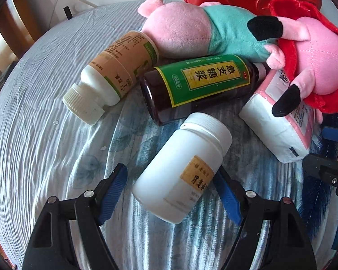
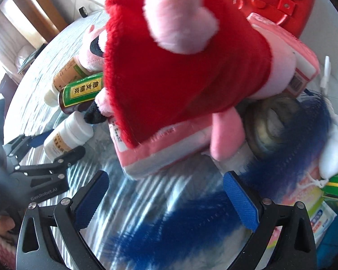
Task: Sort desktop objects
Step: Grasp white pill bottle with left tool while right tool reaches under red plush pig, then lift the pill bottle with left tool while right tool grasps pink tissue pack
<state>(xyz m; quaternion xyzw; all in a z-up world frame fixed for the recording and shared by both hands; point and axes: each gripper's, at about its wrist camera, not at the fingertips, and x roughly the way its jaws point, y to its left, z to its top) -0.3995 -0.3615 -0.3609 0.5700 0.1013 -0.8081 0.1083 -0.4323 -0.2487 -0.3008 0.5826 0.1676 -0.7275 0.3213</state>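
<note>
white jar (image 1: 182, 168) | light, rigid, slick plastic; grip mid-body, below cap | left gripper (image 1: 171, 191) spread, straddling it unpressed | right gripper (image 2: 166, 193) spread, empty, right of jar

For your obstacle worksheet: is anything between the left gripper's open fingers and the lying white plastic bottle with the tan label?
Nothing visible. The white plastic bottle already lies between the left gripper's open blue pads; only bare tablecloth surrounds them.
</note>
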